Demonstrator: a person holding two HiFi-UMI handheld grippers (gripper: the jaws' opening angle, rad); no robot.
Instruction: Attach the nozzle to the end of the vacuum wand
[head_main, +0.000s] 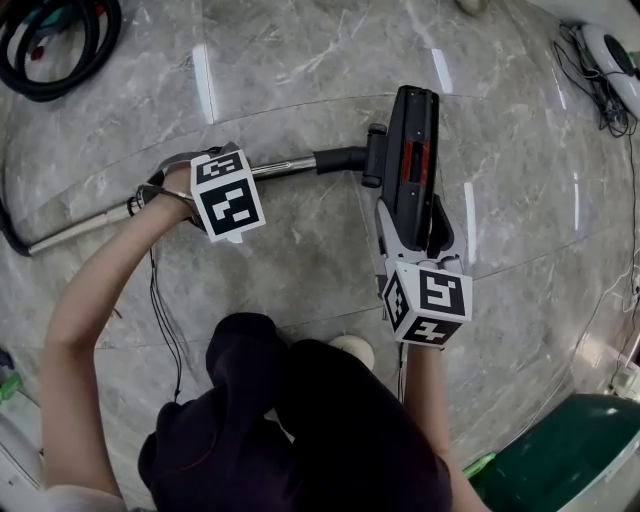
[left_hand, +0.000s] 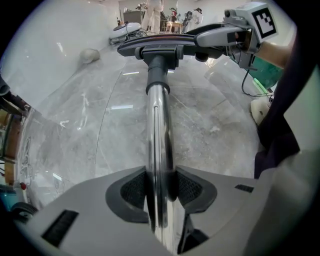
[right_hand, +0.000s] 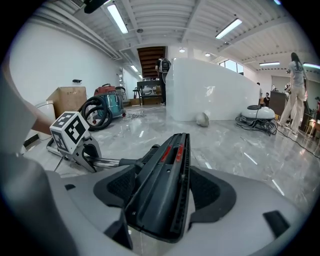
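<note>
Clamping black nozzle (right_hand: 167, 165) in right gripper (right_hand: 162, 192), chrome wand (left_hand: 159, 125) in left gripper (left_hand: 160, 187). Only from right gripper view: cardboard box (right_hand: 66, 99), contents hidden, near teal vacuum cleaner (right_hand: 113, 106).

the floor (head_main: 300, 60) is glossy grey marble-look tile with pale veins and bright streaks of reflected light. a white wall (right_hand: 45, 60) runs along the left of the hall, and long strip lights (right_hand: 118, 18) hang under a ribbed white ceiling. a dark staircase (right_hand: 150, 59) rises at the far end, beside a big white partition (right_hand: 210, 90). a cardboard box (right_hand: 67, 98) stands by the wall near a coiled black hose (right_hand: 95, 114) and a teal machine (right_hand: 114, 102). windows (right_hand: 231, 65) show at the right.
</note>
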